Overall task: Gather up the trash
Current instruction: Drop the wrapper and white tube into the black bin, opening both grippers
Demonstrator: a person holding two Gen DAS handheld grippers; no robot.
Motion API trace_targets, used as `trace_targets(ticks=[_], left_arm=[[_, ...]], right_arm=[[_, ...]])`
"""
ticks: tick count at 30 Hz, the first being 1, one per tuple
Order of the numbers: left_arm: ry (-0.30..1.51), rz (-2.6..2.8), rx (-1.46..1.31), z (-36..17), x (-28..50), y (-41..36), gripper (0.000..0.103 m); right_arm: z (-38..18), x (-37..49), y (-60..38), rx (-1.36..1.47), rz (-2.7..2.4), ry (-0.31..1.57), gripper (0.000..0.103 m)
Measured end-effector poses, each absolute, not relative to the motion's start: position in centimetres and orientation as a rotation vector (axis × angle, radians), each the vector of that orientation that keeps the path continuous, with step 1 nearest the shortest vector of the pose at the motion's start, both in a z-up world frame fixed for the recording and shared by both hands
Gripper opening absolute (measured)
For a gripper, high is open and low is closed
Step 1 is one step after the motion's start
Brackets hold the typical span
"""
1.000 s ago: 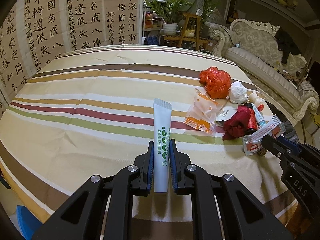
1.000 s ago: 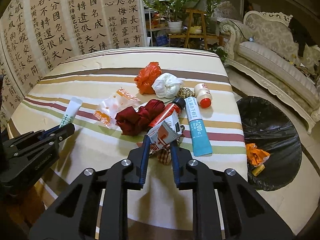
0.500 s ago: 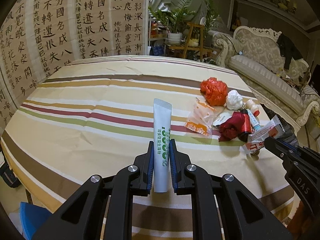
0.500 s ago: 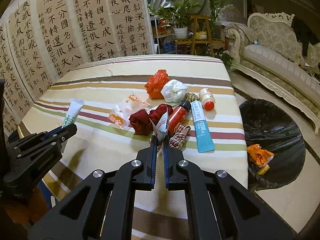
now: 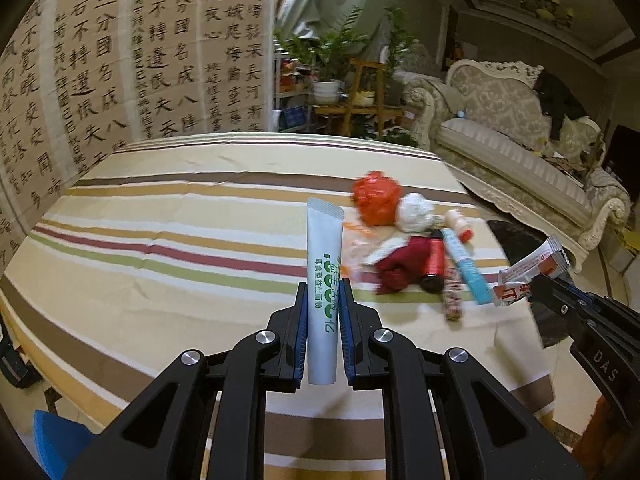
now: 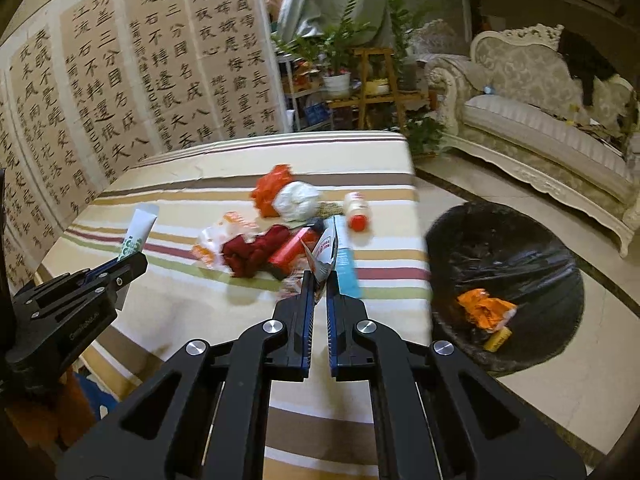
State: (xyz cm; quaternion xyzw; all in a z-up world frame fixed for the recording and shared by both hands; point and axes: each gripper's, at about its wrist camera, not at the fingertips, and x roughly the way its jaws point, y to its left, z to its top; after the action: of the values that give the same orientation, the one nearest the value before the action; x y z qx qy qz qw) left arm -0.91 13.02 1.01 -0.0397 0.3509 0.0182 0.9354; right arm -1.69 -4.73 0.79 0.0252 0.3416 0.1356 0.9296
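Note:
My left gripper point(image 5: 323, 292) is shut on a white tube with green print point(image 5: 324, 280) and holds it above the striped table point(image 5: 160, 208). My right gripper point(image 6: 320, 276) is shut on a white and red wrapper point(image 6: 325, 252), lifted off the table; the wrapper also shows in the left wrist view point(image 5: 532, 270). On the table lie an orange bag point(image 6: 270, 188), a white crumpled wad point(image 6: 296, 200), a dark red cloth point(image 6: 252, 250), a red tube point(image 6: 290, 250), a blue tube point(image 6: 345, 264) and a small bottle point(image 6: 357, 210). A black trash bag point(image 6: 508, 280) sits on the floor to the right.
The trash bag holds an orange wrapper point(image 6: 486, 308). A pale sofa point(image 6: 552, 120) stands beyond it. A calligraphy screen point(image 6: 120, 80) lines the left and back. Plants on a wooden stand point(image 6: 376, 76) are behind the table. An orange-printed clear packet point(image 6: 218, 236) lies left of the cloth.
My right gripper has closed on the wrapper and lifted it off the table. Both grippers have risen and swung right, bringing the trash bag closer. The left still holds the tube.

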Motion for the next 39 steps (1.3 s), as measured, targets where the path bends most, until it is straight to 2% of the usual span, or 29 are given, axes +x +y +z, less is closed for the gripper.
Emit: trace_targets(ticks=[21, 34, 39], left_arm=[[0.756, -0.218, 0.071, -0.5, 5.6, -3.1, 0.015], [0.803, -0.251, 0.131, -2.6, 9.4, -8.5, 0.015], [0.823, -0.265, 0.142, -2.9, 10.4, -9.4, 0.015]], right_arm=[[-2.8, 2.4, -20.1, 0.180, 0.001, 0.740, 0.006], [-5.8, 5.4, -24.7, 0.222, -0.059, 0.801, 0.006], [-6.4, 6.3, -25.5, 0.231, -0.066, 0.822, 0.012]])
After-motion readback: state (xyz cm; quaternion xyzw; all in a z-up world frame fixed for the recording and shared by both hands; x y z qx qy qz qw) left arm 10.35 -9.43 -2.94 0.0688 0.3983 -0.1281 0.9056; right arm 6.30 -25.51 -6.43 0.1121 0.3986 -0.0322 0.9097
